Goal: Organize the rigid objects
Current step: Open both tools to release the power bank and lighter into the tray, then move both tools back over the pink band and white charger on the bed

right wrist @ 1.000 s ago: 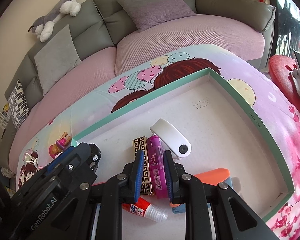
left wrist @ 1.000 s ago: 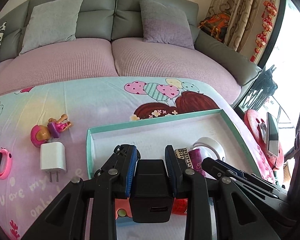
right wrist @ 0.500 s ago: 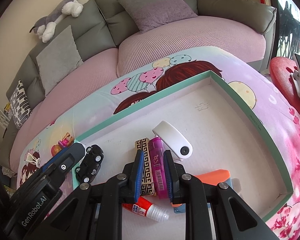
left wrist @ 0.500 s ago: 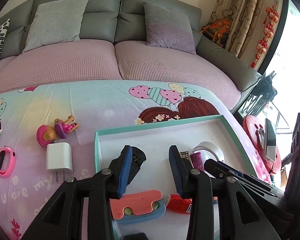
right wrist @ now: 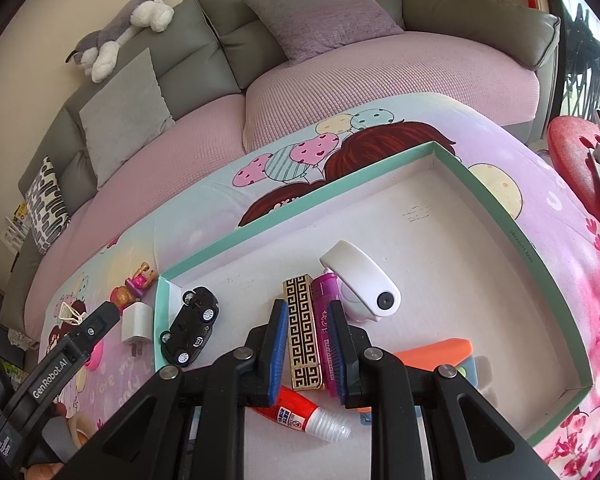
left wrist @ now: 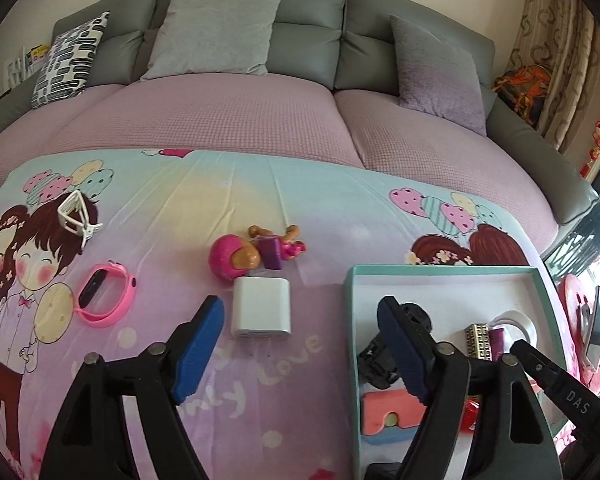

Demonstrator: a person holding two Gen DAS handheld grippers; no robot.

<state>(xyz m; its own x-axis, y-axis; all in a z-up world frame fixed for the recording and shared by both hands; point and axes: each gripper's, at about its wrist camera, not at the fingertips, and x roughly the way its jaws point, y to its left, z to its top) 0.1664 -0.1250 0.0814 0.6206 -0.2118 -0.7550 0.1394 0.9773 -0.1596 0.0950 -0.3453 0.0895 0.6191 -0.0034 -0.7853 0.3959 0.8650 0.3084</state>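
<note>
Left gripper (left wrist: pixel 300 354) opening, empty, right gripper (right wrist: pixel 306 350) closed

In tray (right wrist: pixel 512 236): 1 toy car (right wrist: pixel 190 326), 1 patterned box (right wrist: pixel 302 332), 1 purple tube (right wrist: pixel 328 320), 1 white gadget (right wrist: pixel 362 282), 1 glue (right wrist: pixel 300 410), 1 orange-blue piece (right wrist: pixel 440 354), possibly two stacked. Outside: 1 charger (left wrist: pixel 262 310), 1 doll (left wrist: pixel 256 252), 1 pink band (left wrist: pixel 104 294), 1 clip (left wrist: pixel 76 214).
</note>
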